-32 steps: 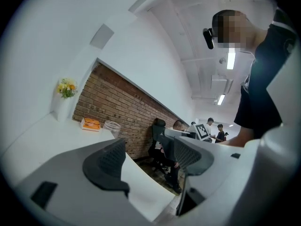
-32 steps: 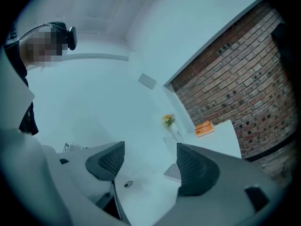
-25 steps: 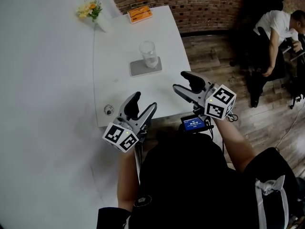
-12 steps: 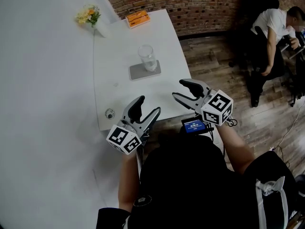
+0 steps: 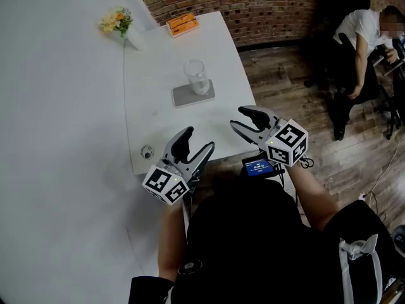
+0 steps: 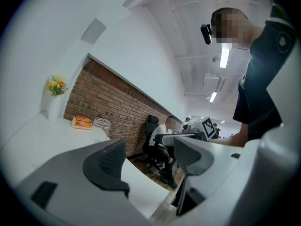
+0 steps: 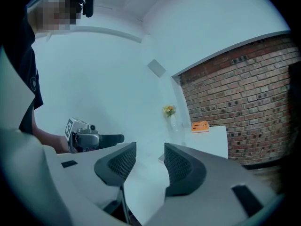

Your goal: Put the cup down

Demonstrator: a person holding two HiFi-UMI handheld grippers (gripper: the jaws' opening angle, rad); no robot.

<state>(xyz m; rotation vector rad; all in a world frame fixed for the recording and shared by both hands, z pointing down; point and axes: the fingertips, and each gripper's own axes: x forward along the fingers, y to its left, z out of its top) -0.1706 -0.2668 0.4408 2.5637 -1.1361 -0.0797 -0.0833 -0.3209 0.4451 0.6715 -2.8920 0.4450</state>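
Note:
A clear cup (image 5: 196, 76) stands upright on a grey mat (image 5: 190, 95) near the middle of the white table (image 5: 158, 62); its rim (image 6: 102, 124) also shows in the left gripper view. Both grippers hang over the table's near edge, well short of the cup. My left gripper (image 5: 197, 141) is open with nothing between its jaws (image 6: 150, 161). My right gripper (image 5: 239, 118) holds nothing; its jaws are closing, and a gap still shows between the pads (image 7: 149, 161). The left gripper (image 7: 91, 138) shows beyond them.
An orange box (image 5: 181, 24) lies at the table's far edge, and a small vase of flowers (image 5: 117, 19) stands at the far left corner. A round fitting (image 5: 147, 151) sits near the front left corner. A person (image 5: 364, 37) sits by a desk across the wooden floor.
The right gripper's jaws have drawn closer together. Both grippers have drifted a little to the right along the table's near edge. The cup has stayed on its mat.

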